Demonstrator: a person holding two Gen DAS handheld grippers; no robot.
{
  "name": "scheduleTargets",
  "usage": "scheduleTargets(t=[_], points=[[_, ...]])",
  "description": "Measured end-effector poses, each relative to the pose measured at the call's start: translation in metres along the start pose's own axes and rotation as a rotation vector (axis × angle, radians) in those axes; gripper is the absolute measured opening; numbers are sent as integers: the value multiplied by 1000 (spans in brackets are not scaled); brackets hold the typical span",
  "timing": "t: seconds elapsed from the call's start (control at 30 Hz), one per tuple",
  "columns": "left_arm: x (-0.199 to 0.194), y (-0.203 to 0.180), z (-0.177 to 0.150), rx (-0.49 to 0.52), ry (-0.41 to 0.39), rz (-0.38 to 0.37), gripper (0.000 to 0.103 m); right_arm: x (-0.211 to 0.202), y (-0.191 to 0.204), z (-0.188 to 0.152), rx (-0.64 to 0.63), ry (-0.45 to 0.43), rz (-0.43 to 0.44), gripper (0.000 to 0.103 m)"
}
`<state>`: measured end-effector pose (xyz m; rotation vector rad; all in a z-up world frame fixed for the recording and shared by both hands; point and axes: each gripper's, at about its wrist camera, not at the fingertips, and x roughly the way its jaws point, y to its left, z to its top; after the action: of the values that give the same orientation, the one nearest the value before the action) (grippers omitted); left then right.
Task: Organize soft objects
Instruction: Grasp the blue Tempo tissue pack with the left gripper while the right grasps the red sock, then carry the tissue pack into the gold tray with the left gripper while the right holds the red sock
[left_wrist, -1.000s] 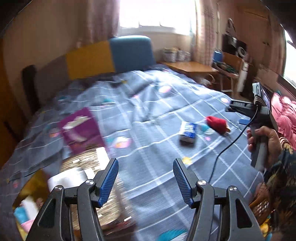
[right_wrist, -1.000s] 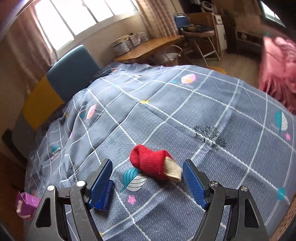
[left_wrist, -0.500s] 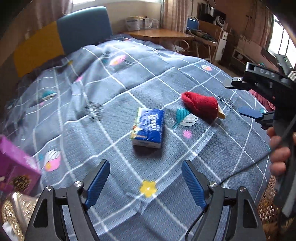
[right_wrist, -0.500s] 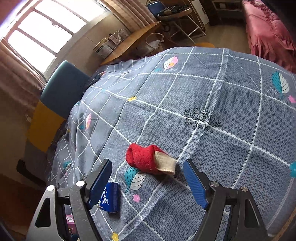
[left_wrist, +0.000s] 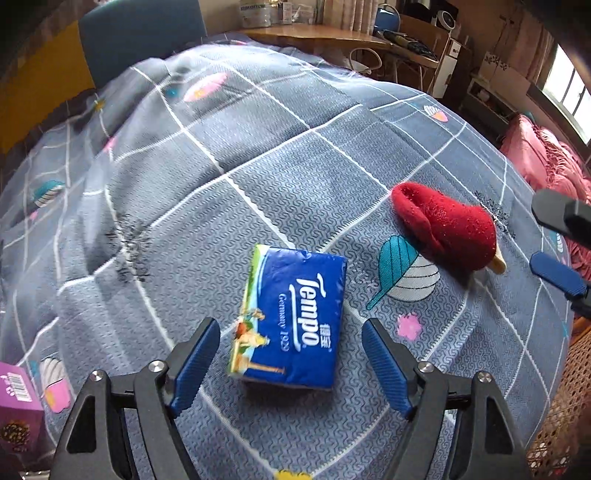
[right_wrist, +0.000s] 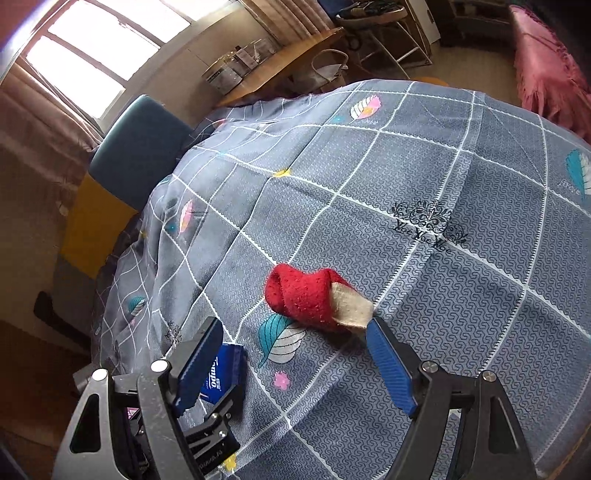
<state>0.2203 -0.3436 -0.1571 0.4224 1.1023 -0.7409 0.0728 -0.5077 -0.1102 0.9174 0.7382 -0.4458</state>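
With the left tool (left_wrist: 290, 356) wide open just before the Tempo tissue pack (left_wrist: 290, 319) on the bed quilt (left_wrist: 295, 147), and the right tool (right_wrist: 295, 354) open near the red sock roll (right_wrist: 310, 301) right of this pack, closing may crush or push them away.

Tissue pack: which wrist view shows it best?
The left wrist view. There the tissue pack lies whole on the quilt, label readable, framed by the open left gripper. In the right wrist view only part of the tissue pack shows, low at the left, partly hidden behind a finger of the open right gripper.
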Motion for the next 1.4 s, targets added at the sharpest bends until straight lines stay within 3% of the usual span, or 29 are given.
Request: scheduleTargets(t=[0.03,0.23,0.37,0.5,0.67,0.73,0.8,0.83,0.87,0.9,0.93,1.17,1.4], points=[[2,1,0,-8,9,-15,53,1,0,0,1,4,-4,81],[-12,13,-21,-69,-9,-41,53,4,-2,1,0,7,-11,81],[-23,20,-43,-123,-4,-41,53,10,0,0,-32,26,-61,80],[-32,21,-60,-124,-8,-21,53,19,19,-3,-171,57,-150,81],[-33,25,-73,-145,7,-17,53,46,54,5,-494,80,-302,84],[-34,26,-77,-152,5,-12,53,65,57,8,-578,134,-349,84],[-36,28,-79,-157,6,-4,53,84,52,8,-617,201,-365,79],[-37,30,-80,-161,3,-1,53,91,47,8,-615,229,-372,54],[-37,32,-81,-167,2,1,53,97,41,8,-608,252,-383,38],[-38,34,-82,-174,1,0,53,97,37,9,-601,243,-389,36],[-39,37,-82,-179,-1,0,53,93,35,10,-593,233,-377,26],[-57,49,-70,-195,-39,-1,53,66,50,1,-573,215,-259,25],[-97,93,-20,-261,-94,33,53,77,95,-65,-652,320,-137,25]])
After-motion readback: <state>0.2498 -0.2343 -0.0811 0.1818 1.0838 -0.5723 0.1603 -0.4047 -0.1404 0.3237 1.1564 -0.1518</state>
